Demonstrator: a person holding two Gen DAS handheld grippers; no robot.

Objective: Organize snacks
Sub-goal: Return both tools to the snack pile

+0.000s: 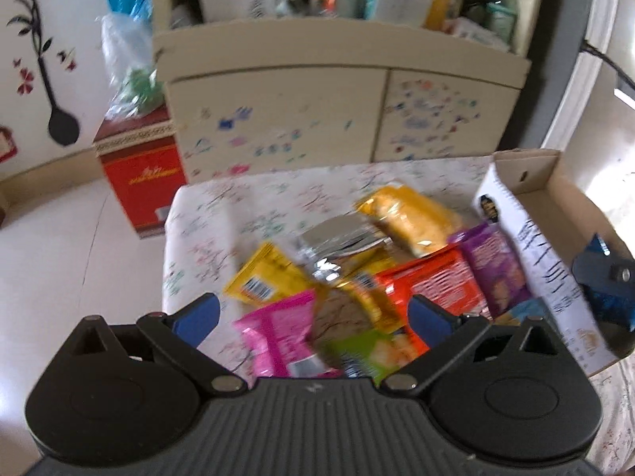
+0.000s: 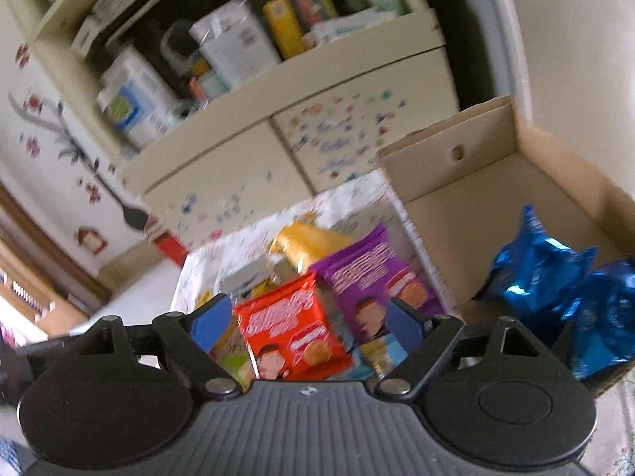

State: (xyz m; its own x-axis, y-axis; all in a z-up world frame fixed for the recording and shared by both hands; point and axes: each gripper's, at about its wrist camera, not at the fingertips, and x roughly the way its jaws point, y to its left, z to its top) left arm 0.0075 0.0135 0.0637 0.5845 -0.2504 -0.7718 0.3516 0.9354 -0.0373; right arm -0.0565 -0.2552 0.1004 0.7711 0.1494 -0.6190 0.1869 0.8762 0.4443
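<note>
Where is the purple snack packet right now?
The purple packet lies on the flowery tablecloth, between the red packet and the cardboard box, at the right of the pile in both views.

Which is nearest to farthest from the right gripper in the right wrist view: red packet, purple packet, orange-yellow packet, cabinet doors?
From the right gripper, jaws open:
1. Red packet, directly between the jaws.
2. Purple packet, just beyond it, toward the right finger.
3. Orange-yellow packet, farther back on the floral tablecloth.
4. Cabinet doors, behind the table, scribbled on.
</note>
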